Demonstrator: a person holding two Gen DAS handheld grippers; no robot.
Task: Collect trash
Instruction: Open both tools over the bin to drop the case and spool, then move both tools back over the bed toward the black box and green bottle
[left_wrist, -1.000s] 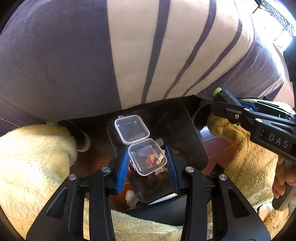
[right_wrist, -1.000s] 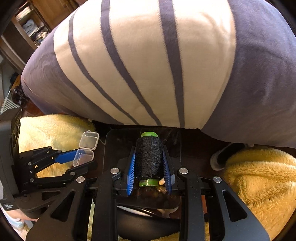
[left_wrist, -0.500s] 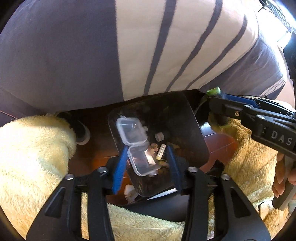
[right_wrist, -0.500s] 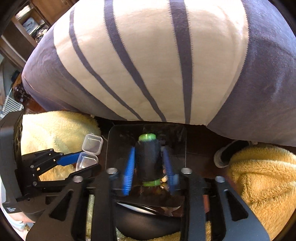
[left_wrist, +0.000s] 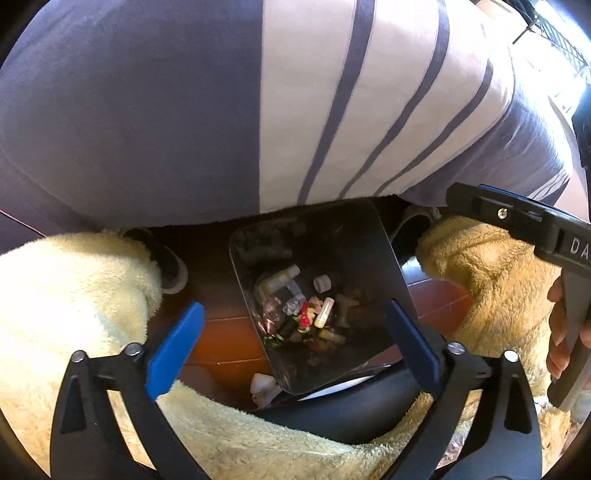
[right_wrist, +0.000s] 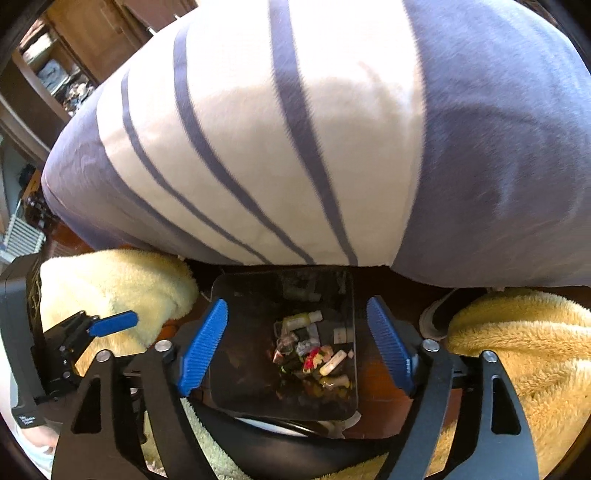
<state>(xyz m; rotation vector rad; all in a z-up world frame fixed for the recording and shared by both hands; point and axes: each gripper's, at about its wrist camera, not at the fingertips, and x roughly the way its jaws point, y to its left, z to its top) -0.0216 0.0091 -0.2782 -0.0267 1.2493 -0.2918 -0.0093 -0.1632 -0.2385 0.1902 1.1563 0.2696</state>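
A dark trash bin (left_wrist: 384, 258) stands on the wooden floor below me, and it also shows in the right wrist view (right_wrist: 243, 369). Small bits of trash (left_wrist: 303, 314) lie at its bottom: little bottles, caps, a clear plastic box, colourful scraps (right_wrist: 314, 354). My left gripper (left_wrist: 291, 339) is open and empty above the bin. My right gripper (right_wrist: 299, 347) is open and empty above the bin too. The black thread spool is not clearly visible among the trash.
The person's striped shirt (left_wrist: 295, 103) fills the upper view. Fluffy yellow fabric (left_wrist: 62, 288) covers both sides of the bin (right_wrist: 524, 339). Shoes (left_wrist: 173, 266) rest on the floor by the bin. A wooden shelf (right_wrist: 55, 74) stands far left.
The left gripper opened and let the clear plastic box fall into the bin. The right gripper opened and let the black thread spool fall. Both now gape wide.
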